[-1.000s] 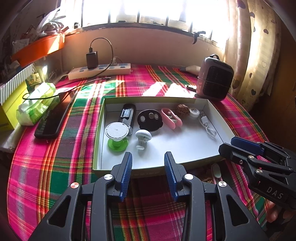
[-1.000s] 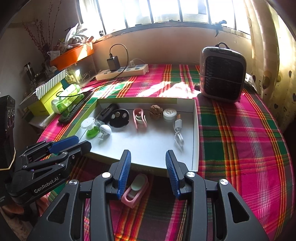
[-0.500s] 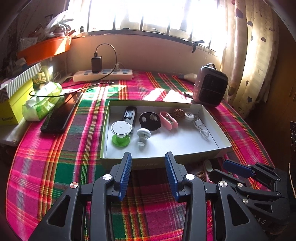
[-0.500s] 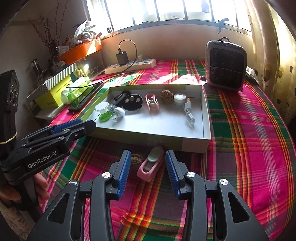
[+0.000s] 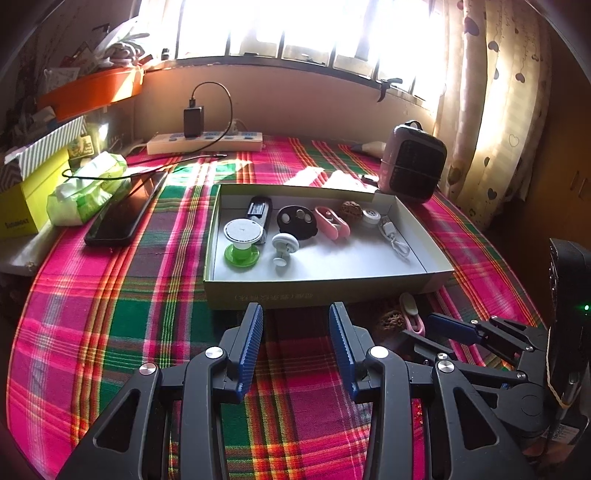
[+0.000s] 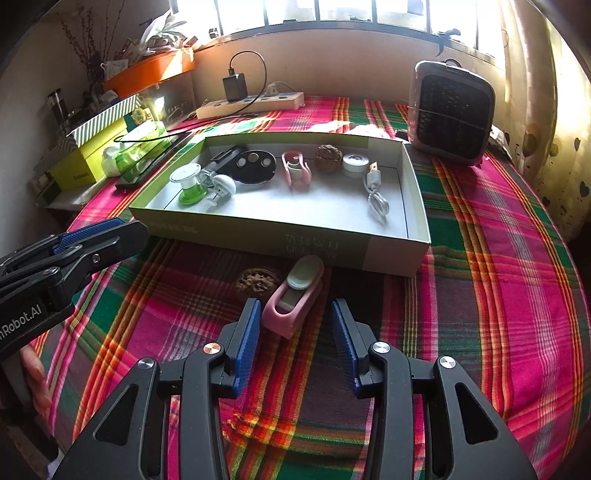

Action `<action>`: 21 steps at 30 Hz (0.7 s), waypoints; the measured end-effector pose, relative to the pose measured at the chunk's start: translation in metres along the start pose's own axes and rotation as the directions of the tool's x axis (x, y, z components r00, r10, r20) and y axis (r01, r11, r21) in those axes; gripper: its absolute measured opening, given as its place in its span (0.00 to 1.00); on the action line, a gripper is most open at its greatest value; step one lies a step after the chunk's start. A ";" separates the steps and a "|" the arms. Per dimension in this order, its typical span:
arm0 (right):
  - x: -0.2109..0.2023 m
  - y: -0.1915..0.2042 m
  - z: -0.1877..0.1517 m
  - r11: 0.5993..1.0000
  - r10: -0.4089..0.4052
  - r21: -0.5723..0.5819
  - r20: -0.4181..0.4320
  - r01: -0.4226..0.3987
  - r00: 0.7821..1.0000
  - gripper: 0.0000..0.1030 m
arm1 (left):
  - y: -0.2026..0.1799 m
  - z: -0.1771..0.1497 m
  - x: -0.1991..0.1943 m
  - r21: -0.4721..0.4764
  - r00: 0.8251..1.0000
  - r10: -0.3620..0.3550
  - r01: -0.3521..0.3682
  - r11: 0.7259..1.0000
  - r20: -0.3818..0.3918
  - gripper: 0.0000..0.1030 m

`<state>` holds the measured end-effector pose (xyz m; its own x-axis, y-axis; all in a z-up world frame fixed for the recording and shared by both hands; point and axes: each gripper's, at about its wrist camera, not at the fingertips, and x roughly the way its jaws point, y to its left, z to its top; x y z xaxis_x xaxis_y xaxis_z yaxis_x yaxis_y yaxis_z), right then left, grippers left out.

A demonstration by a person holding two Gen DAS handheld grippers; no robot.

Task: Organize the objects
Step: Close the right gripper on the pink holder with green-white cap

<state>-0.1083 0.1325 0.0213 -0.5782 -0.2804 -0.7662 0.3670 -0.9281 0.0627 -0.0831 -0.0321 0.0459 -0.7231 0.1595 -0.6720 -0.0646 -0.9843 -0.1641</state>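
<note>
- Right gripper (image 6: 293, 334): jaws parted, nothing between the pads. It has dropped toward the cloth over the last second; the pink clip-like object (image 6: 294, 299) now lies just ahead of the fingertips, nearly bracketed, where a second ago it sat further under the frame.
- Left gripper (image 5: 295, 339): jaws apart over bare cloth, holding nothing. It has opened slightly and drawn back from the tray (image 5: 325, 291), whose near wall now sits beyond the tips.
- Reading: the right side looks set up to pick the pink object; grasp not yet made. The left looks to be clearing out of the way.
- Walnut-like nut (image 6: 257, 280) lies on the cloth, just left of the pink object, in the shadow of the tray wall. Both remain outside the tray.
- Tray contents, a row along the far side: green-based cap (image 6: 189, 183), white mushroom-shaped piece (image 6: 221, 188), black disc (image 6: 255, 164), second pink object (image 6: 295, 168), second nut (image 6: 328, 157), small round tin (image 6: 355, 162), white cable (image 6: 376, 192).
- Surface: plaid tablecloth (image 6: 480, 258), pink, green, red.
- Beyond: small heater (image 6: 452, 110), power strip (image 6: 251, 103) with charger, sunlit window (image 6: 332, 11), curtain on the right.
</note>
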 end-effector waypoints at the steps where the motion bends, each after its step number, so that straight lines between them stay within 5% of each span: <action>1: 0.000 -0.001 0.000 1.000 -0.004 0.002 -0.002 0.004 1.000 0.40 | 0.000 -0.001 0.000 0.001 1.000 -0.002 0.002 1.000 -0.002 0.35; 21: 0.012 -0.004 0.008 0.999 -0.034 -0.036 -0.017 0.034 0.999 0.40 | -0.003 -0.007 0.013 0.009 0.998 -0.036 0.037 0.999 -0.057 0.35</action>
<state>-0.1226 0.1313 0.0166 -0.5783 -0.2442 -0.7784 0.3735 -0.9275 0.0135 -0.0876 -0.0261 0.0323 -0.6803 0.1989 -0.7054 -0.0969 -0.9784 -0.1825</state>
